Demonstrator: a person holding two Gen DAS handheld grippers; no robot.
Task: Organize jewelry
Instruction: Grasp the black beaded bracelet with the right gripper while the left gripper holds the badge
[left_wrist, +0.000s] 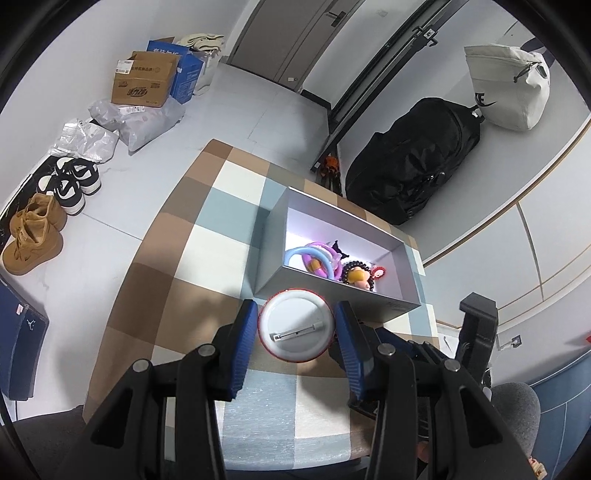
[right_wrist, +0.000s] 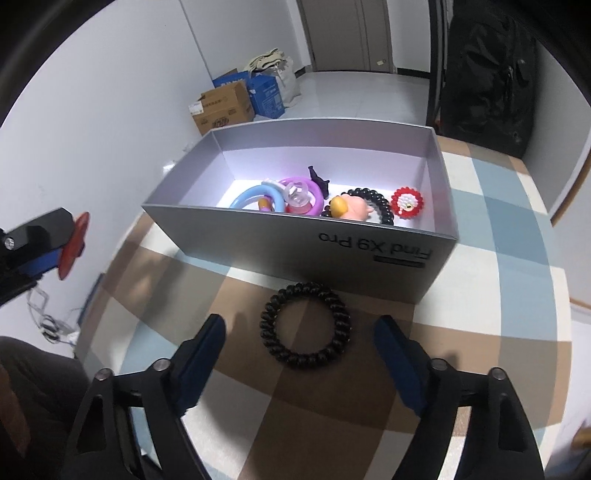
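Matt grey cardboard box (right_wrist: 369, 254), glossy black plastic coil band (right_wrist: 306, 325), woven checked cloth (right_wrist: 498, 295)

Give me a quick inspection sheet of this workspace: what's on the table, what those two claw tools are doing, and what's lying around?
Surface: checked tablecloth.
Job's things: grey box holding coloured rings and trinkets; black coil hair tie on the cloth before it.
Clutter: nothing seen on the table.
Grippers: left gripper shut on a round pin badge; right gripper open, straddling the hair tie.
Cables: wires on the floor.
Surroundings: cardboard boxes, shoes, black backpack.
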